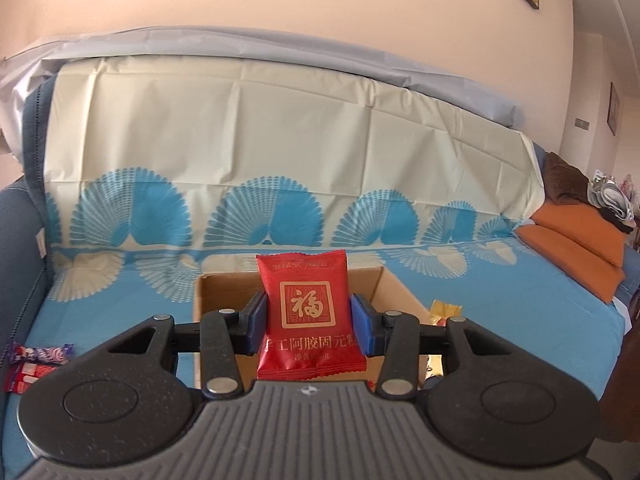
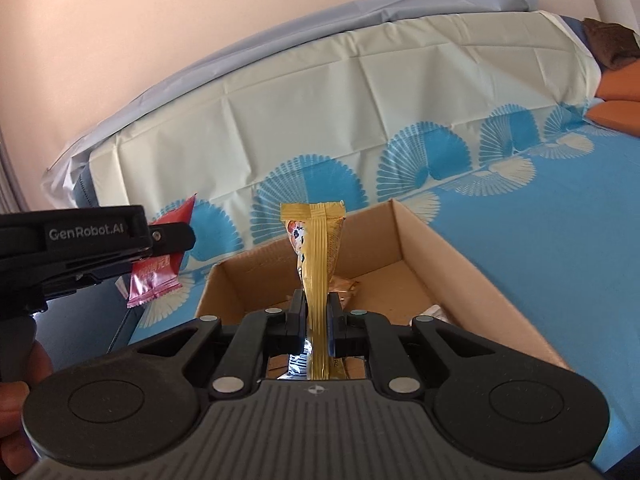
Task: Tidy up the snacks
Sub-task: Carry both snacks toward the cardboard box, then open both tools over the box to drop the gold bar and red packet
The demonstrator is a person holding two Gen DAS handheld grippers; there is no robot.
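My left gripper [image 1: 311,316] is shut on a red snack packet [image 1: 310,316] with gold characters, held upright by its sides above the near wall of an open cardboard box [image 1: 204,292]. In the right wrist view that red packet [image 2: 154,276] and the left gripper [image 2: 172,240] show from the side, just left of the cardboard box [image 2: 460,248]. My right gripper [image 2: 317,312] is shut on a yellow snack packet [image 2: 318,248], pinched flat and standing up over the box. A few wrappers lie on the box floor.
The box sits on a sofa seat under a blue and cream fan-patterned cover [image 1: 500,280]. Two purple and red snack bars [image 1: 36,360] lie at the seat's left. Orange cushions [image 1: 580,248] and a brown cloth are at the far right. A hand [image 2: 16,400] holds the left gripper's handle.
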